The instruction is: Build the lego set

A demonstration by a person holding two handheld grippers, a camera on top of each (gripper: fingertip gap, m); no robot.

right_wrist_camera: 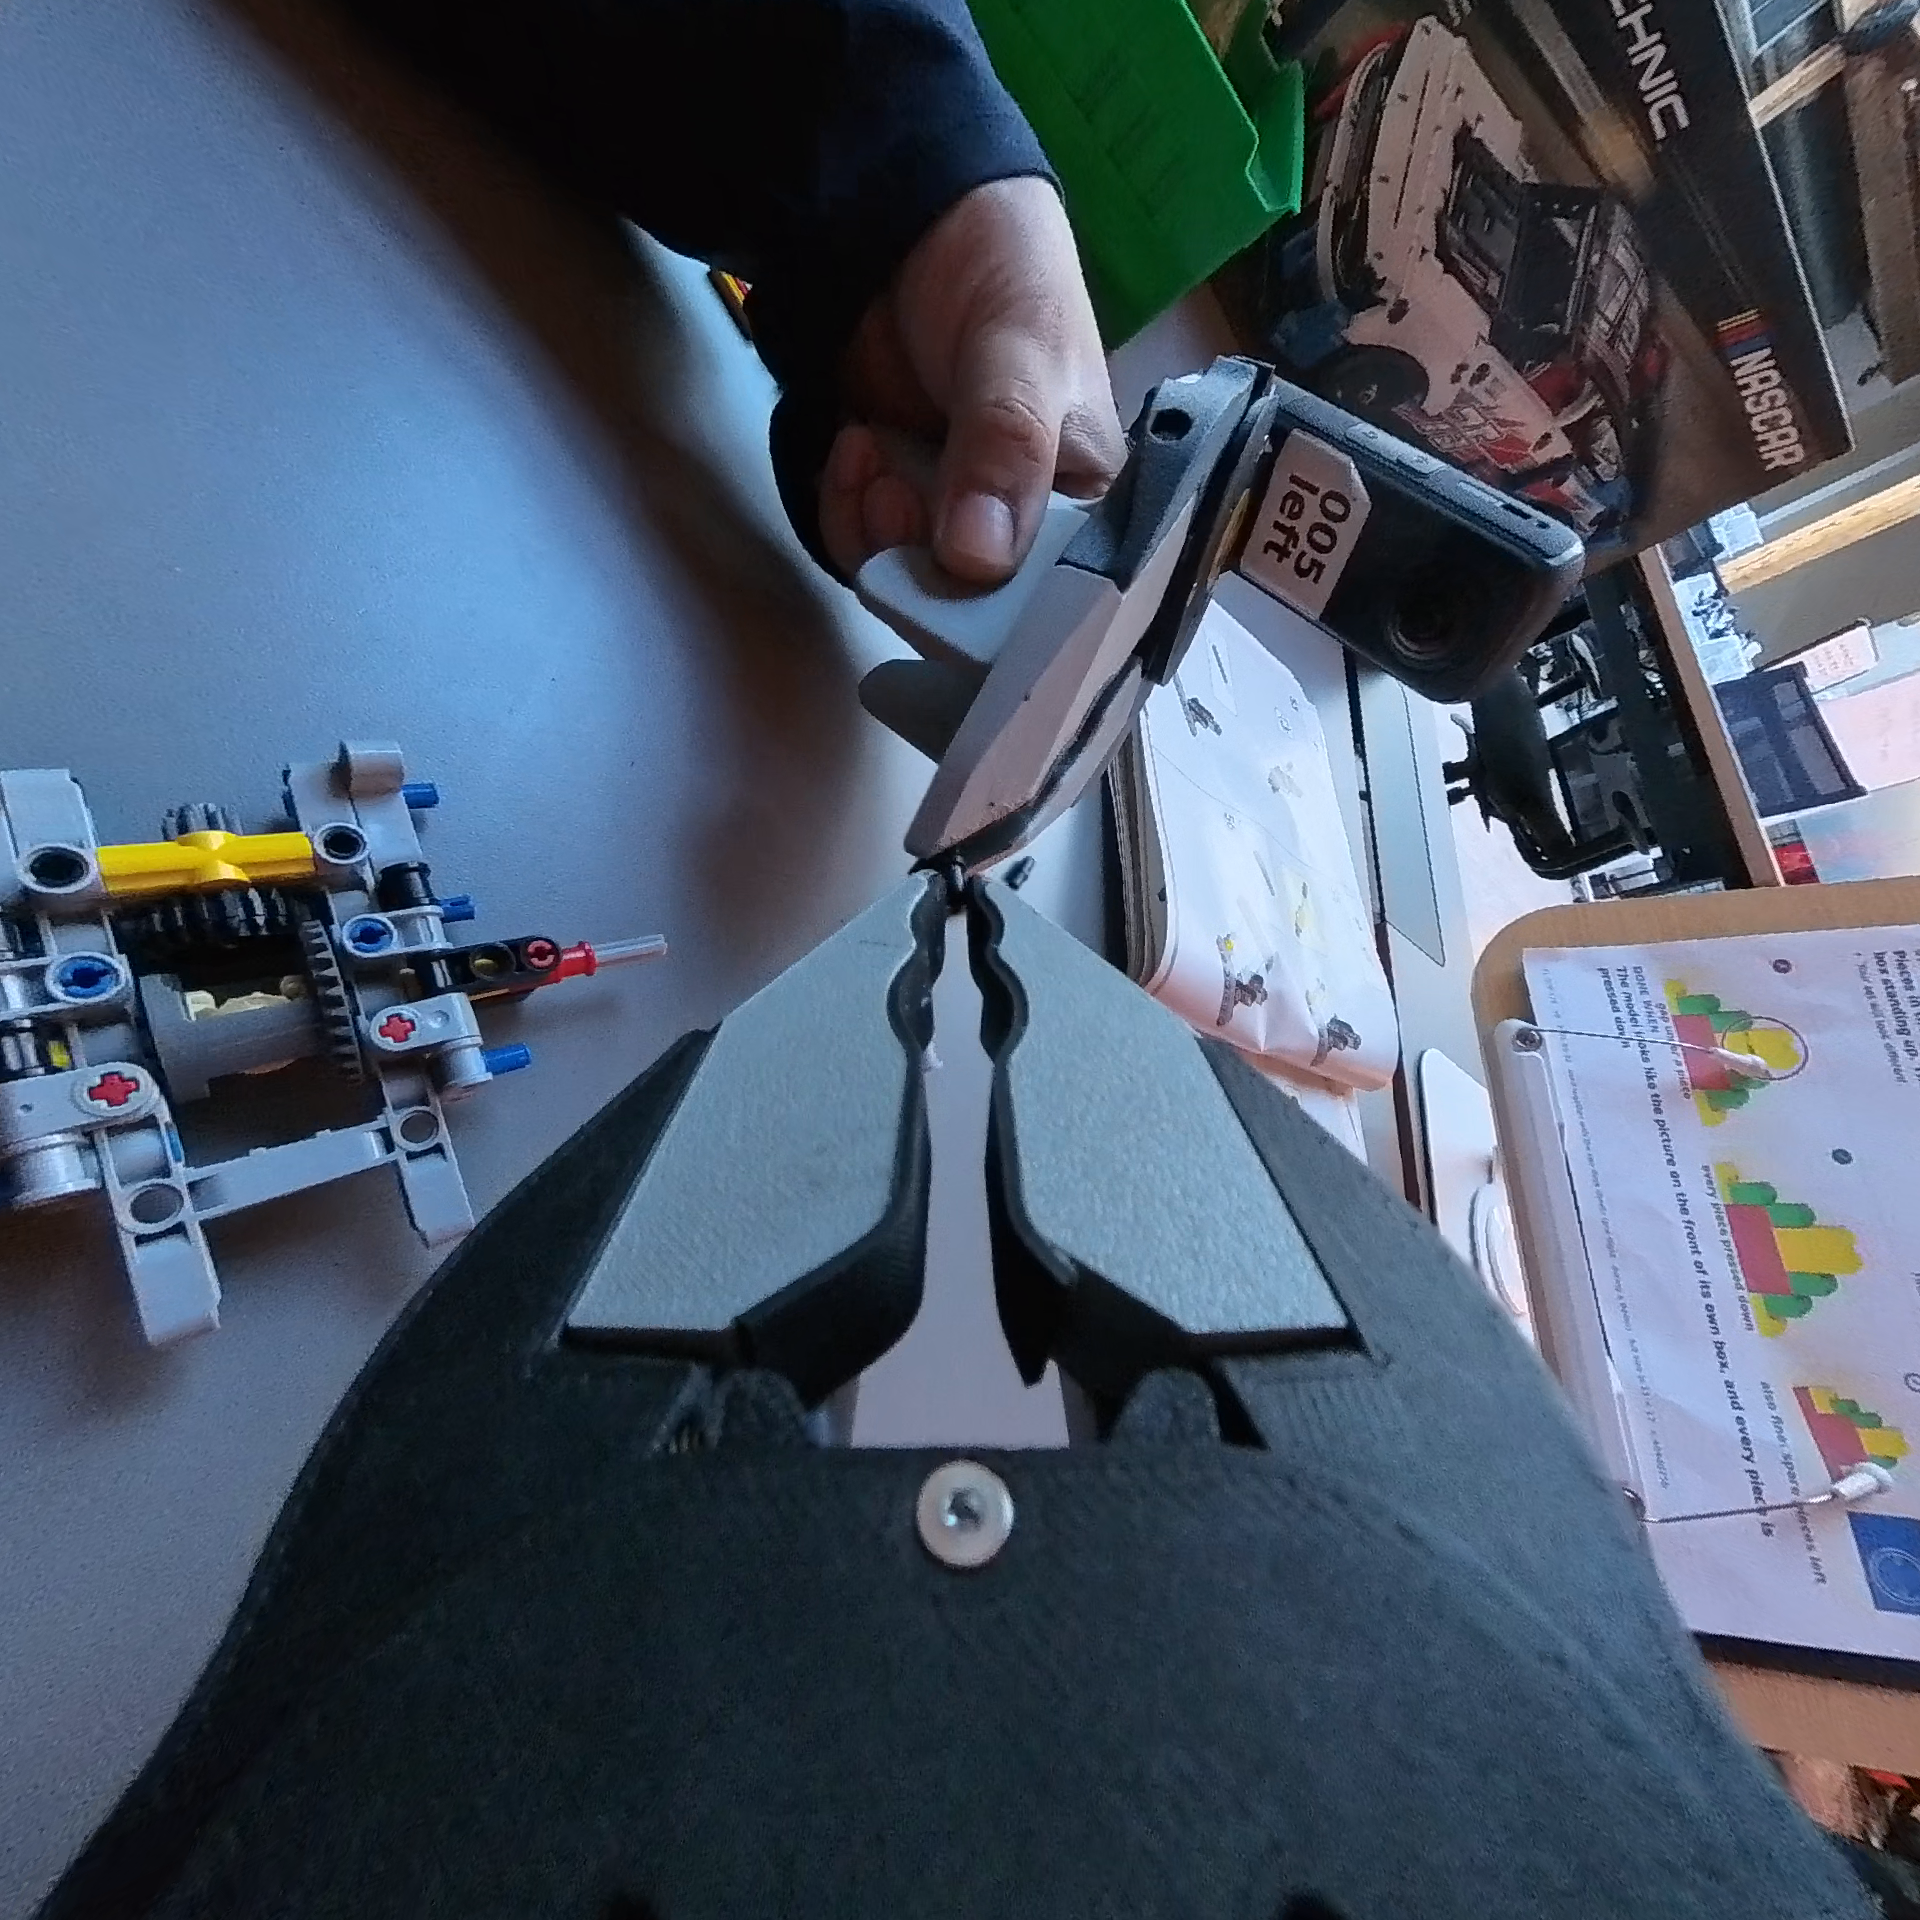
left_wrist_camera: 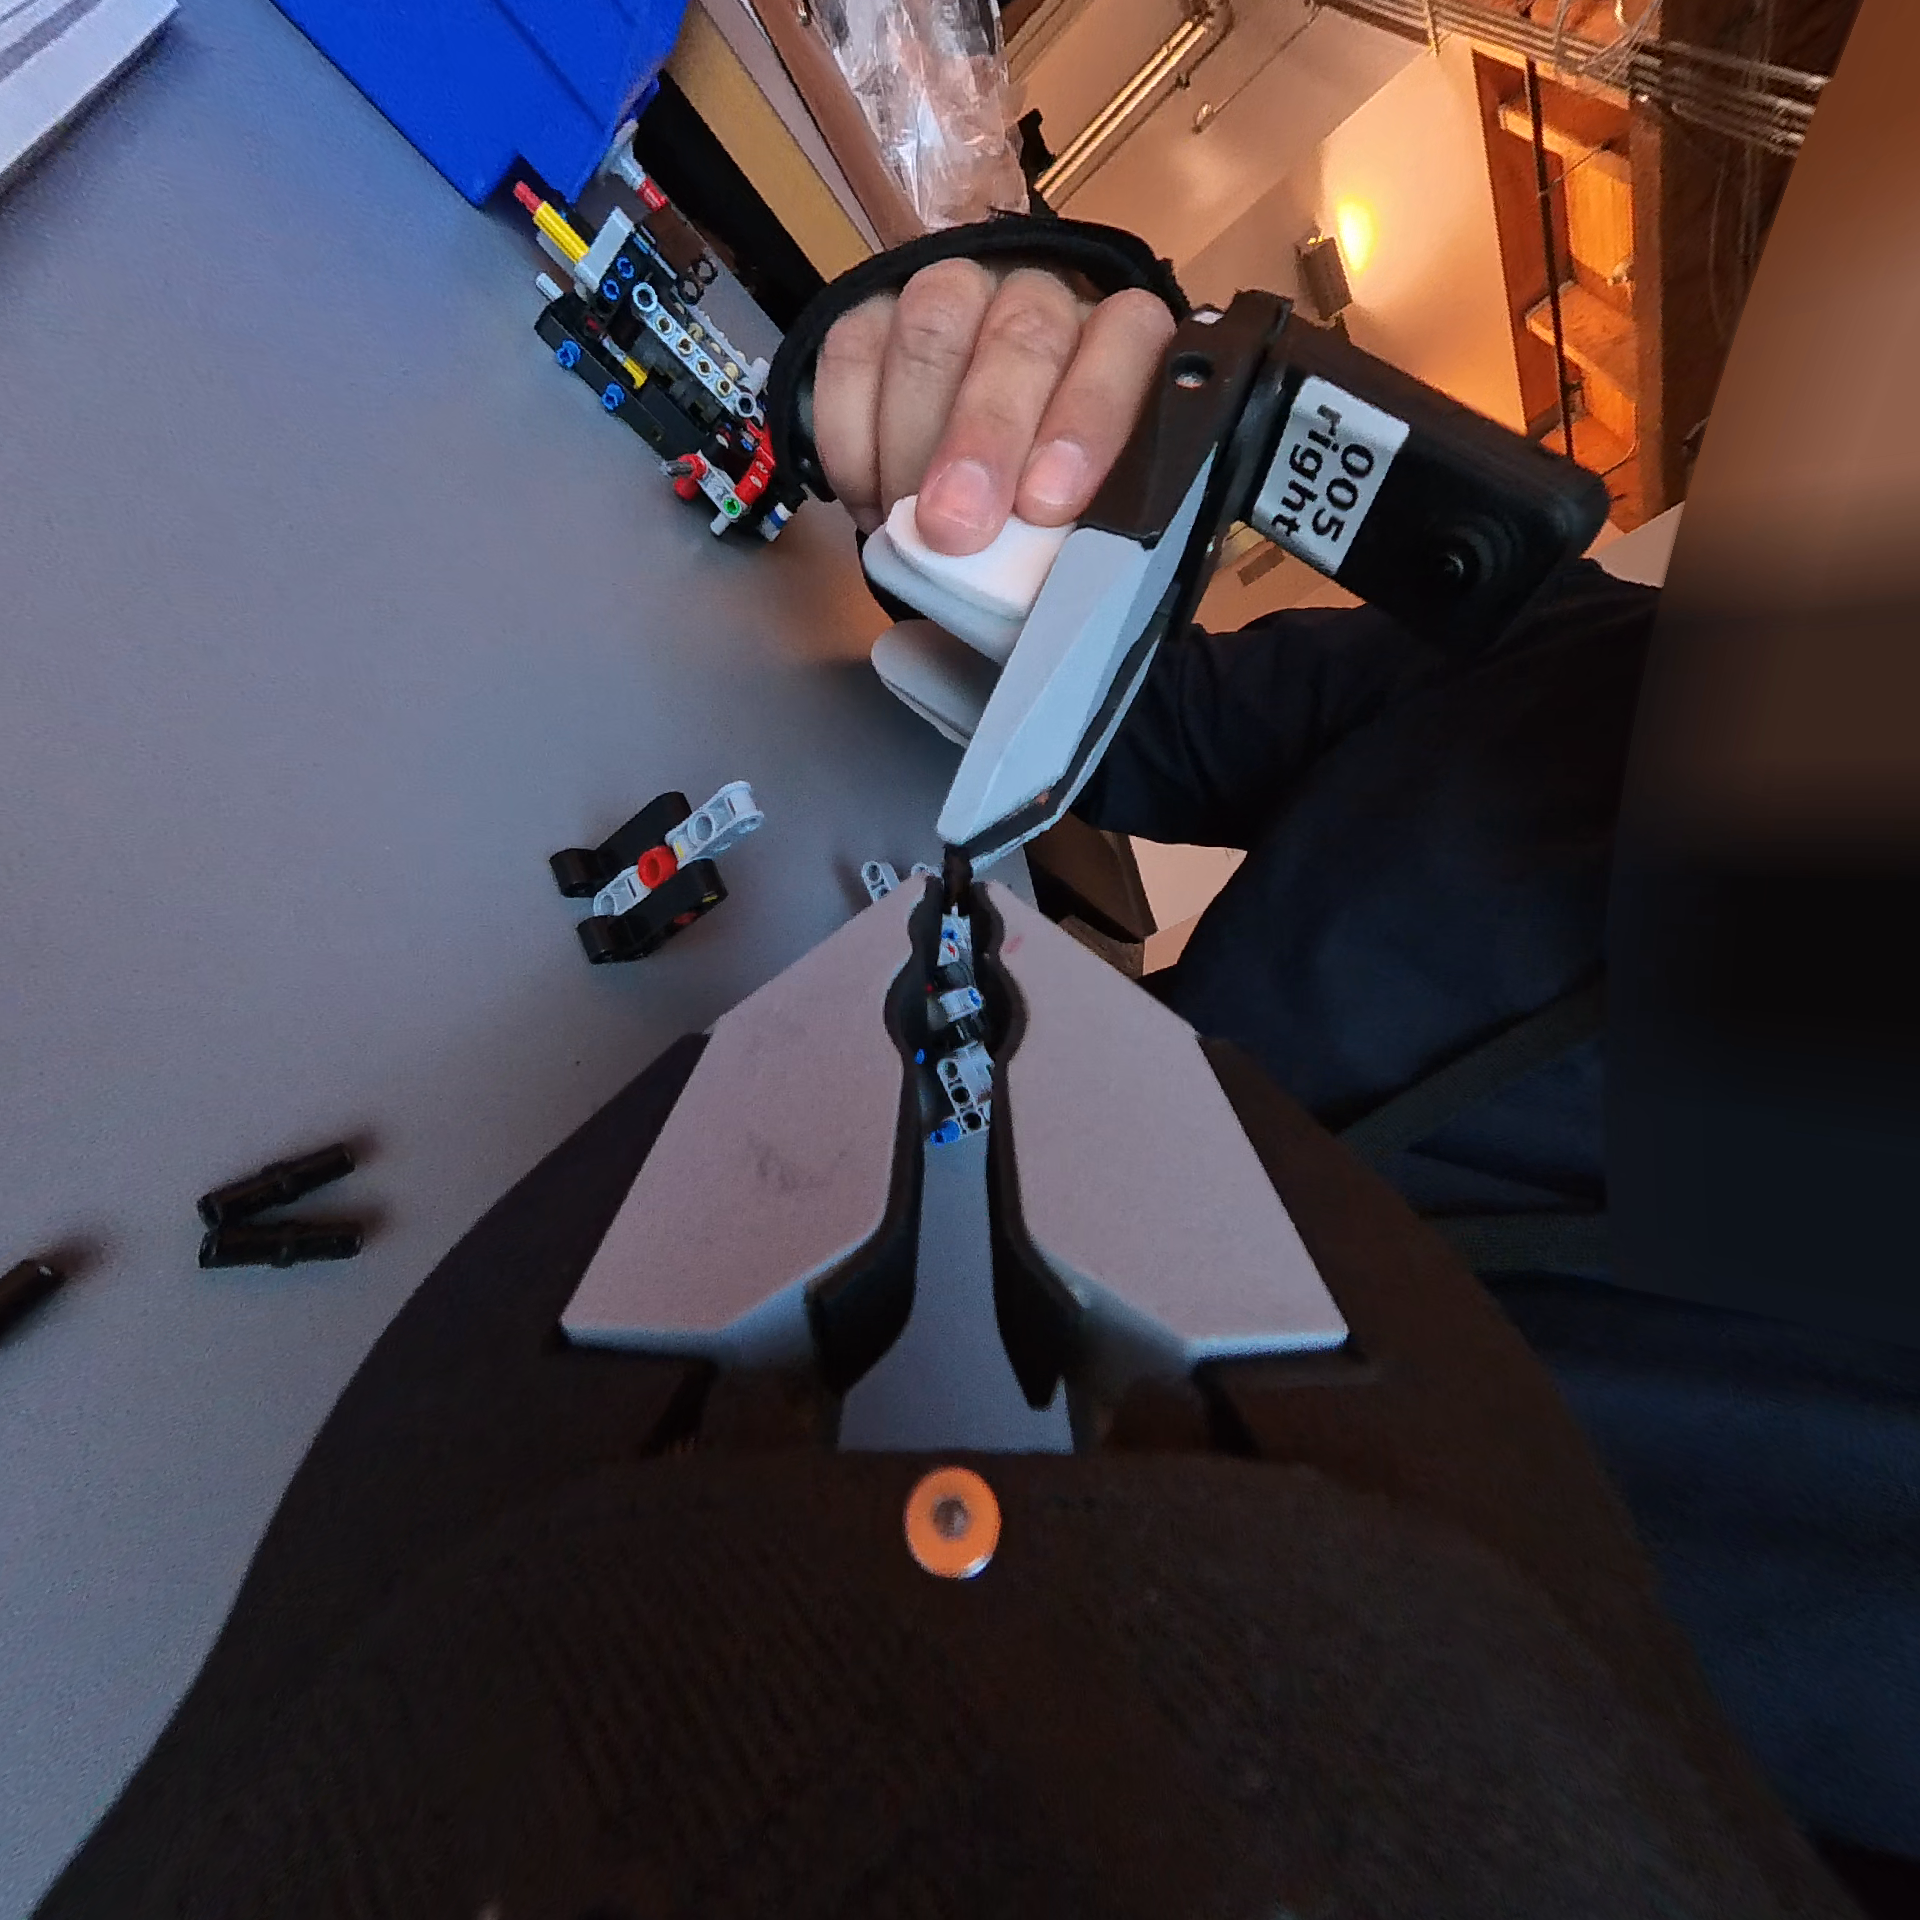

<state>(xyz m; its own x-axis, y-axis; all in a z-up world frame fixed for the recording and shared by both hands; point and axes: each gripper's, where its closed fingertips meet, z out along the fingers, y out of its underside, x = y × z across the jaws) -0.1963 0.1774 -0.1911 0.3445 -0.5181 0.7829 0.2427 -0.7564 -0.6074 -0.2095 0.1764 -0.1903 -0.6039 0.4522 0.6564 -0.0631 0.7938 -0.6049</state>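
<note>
Both jaws pinched tip to tip on one small black pin [right_wrist_camera: 951,891]; left gripper [left_wrist_camera: 951,883], right gripper [right_wrist_camera: 948,896].

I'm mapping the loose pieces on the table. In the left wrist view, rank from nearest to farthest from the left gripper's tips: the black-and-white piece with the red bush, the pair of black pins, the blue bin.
1. Black-and-white piece, just left of the left gripper.
2. Pair of black pins, lower left.
3. Blue bin, top left, at the table's far end.

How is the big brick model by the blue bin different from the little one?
The big model has many pieces, with yellow and blue among them; the little model has few, black and pale grey with one red ring. The big model lies beside the blue bin; the little model lies apart, nearer the camera. Both rest on the grey table.
</note>
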